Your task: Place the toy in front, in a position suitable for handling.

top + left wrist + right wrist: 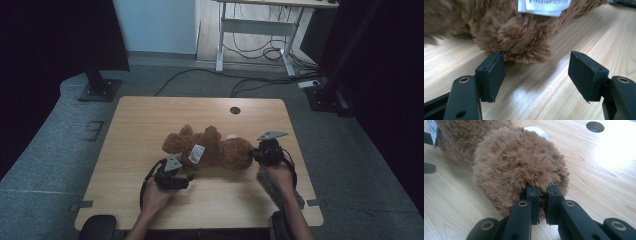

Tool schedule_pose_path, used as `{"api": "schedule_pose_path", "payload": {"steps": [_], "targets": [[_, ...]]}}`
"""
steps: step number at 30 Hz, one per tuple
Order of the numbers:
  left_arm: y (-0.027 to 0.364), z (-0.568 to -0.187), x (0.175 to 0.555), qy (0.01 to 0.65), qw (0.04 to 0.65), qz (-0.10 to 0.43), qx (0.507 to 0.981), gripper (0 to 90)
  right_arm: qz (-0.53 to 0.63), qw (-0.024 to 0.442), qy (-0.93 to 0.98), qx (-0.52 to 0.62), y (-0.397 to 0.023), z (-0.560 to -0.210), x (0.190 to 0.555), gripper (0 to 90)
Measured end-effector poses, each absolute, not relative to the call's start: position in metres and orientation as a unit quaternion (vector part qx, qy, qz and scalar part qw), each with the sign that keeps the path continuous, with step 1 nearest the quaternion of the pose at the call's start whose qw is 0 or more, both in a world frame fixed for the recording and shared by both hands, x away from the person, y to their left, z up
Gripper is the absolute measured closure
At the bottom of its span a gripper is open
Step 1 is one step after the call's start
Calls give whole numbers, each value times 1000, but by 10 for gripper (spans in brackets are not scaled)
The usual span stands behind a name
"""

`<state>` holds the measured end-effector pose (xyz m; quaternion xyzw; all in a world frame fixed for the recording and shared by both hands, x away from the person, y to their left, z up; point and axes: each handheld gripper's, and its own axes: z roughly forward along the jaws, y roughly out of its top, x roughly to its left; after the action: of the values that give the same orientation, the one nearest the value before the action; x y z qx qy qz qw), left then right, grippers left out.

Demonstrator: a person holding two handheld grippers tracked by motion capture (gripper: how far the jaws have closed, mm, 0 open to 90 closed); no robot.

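In the high view a brown teddy bear (212,147) lies on its side near the middle of the wooden table (145,120), somewhat toward the right edge, with a white label (197,153) on its near flank. The left gripper (186,178) sits just in front of the bear on the near side, held by the person's left hand (156,196). The right gripper (255,154) is at the bear's right end, held by the right hand (278,176). A round cable hole (235,110) is set near the table's far edge.

In the left gripper view the left gripper (536,75) has its jaws spread wide apart, with bare wood between them. The teddy bear's fur (519,37) bulges just beyond the jaw tips, the left jaw close against it; the pads do not press on it. The white label (544,6) hangs at the top.

In the right gripper view the right gripper (542,195) is pressed almost together, pinching a tuft of the teddy bear's (519,162) rounded end. The cable hole (595,126) lies at the upper right, and a pale rounded patch (536,130) shows behind the fur.
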<state>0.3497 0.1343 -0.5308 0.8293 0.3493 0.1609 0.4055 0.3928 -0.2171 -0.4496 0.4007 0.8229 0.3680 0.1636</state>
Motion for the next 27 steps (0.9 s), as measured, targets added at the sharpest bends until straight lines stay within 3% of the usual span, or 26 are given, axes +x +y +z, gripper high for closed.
{"api": "schedule_pose_path", "payload": {"steps": [10, 20, 27], "targets": [[124, -540, 360, 365, 381, 175, 831, 460, 370, 161, 822, 402, -219, -452, 392, 835], [127, -537, 363, 370, 381, 185, 827, 800, 368, 161, 822, 404, -219, -453, 392, 834], [132, -525, 359, 346, 396, 210, 824, 846, 370, 169, 821, 401, -220, -450, 391, 836]]}}
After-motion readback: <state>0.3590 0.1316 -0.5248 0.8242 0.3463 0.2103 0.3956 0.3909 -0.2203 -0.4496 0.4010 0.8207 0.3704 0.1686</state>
